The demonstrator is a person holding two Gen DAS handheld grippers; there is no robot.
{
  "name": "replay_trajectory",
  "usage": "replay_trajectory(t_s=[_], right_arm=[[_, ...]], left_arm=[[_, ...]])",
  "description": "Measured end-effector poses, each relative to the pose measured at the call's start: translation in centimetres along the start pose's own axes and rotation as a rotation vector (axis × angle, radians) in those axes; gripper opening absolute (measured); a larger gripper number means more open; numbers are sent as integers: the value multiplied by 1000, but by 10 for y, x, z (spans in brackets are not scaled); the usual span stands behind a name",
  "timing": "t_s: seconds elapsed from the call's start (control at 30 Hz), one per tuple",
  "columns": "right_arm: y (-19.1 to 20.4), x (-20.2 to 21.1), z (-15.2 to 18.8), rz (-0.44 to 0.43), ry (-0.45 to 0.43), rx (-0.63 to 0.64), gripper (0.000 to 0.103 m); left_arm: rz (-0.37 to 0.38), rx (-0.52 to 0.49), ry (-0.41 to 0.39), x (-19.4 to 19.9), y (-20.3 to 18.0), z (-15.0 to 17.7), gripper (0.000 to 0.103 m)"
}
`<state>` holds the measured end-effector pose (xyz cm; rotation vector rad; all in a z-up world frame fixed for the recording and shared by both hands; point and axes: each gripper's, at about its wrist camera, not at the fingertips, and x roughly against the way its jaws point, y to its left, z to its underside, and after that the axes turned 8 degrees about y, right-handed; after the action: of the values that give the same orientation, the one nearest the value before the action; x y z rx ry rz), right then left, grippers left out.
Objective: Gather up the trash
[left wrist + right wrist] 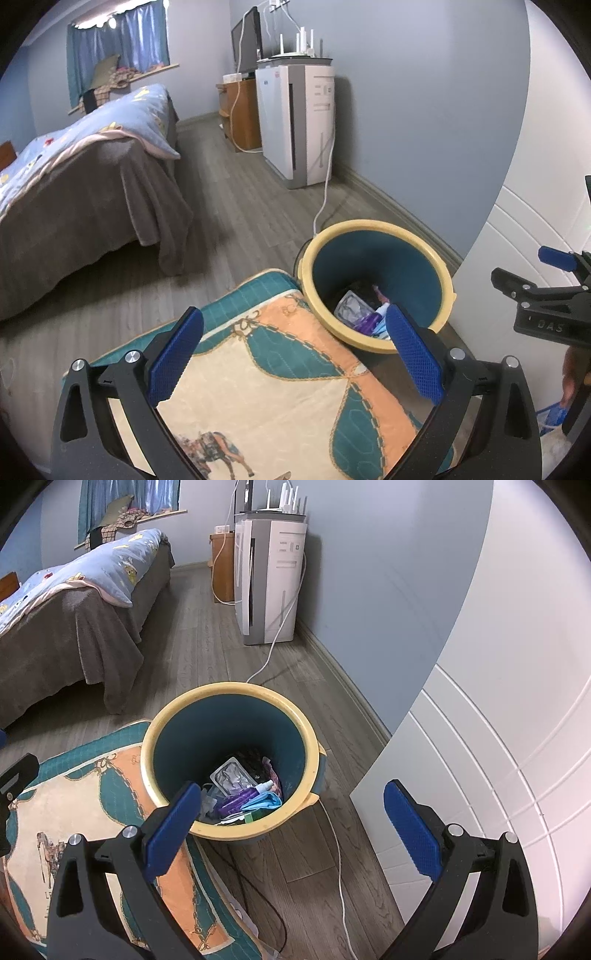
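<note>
1. The left gripper (pixel 295 354) has its jaws wide apart, nothing between them, above a patterned cushion (pixel 280 387)
2. The right gripper (pixel 295 830) is likewise spread and empty, over the wooden floor (pixel 306 878) beside a white cabinet (pixel 498 757)
3. Trash (pixel 243 794), wrappers and a small bottle, lies at the bottom of the yellow-rimmed bin (pixel 229 690), touching the cushion
4. A white cable (pixel 338 849) runs past the bin; a bed (pixel 66 602) stands well apart

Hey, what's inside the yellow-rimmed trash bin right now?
The trash bin holds a clear plastic wrapper, a purple package, a crumpled blue item and a small white bottle. Whatever lies beneath that pile is covered.
</note>
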<state>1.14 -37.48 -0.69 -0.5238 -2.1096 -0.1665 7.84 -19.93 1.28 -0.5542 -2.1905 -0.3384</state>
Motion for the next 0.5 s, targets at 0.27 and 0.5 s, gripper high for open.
replay_trajectory(t_s=[0.27, 0.5], right_arm=[[0, -1, 0, 9, 4, -3, 97], [0, -1, 0, 14, 4, 1, 97]], left_arm=[[6, -1, -2, 2, -1, -1, 98], [7, -4, -3, 2, -1, -1, 98]])
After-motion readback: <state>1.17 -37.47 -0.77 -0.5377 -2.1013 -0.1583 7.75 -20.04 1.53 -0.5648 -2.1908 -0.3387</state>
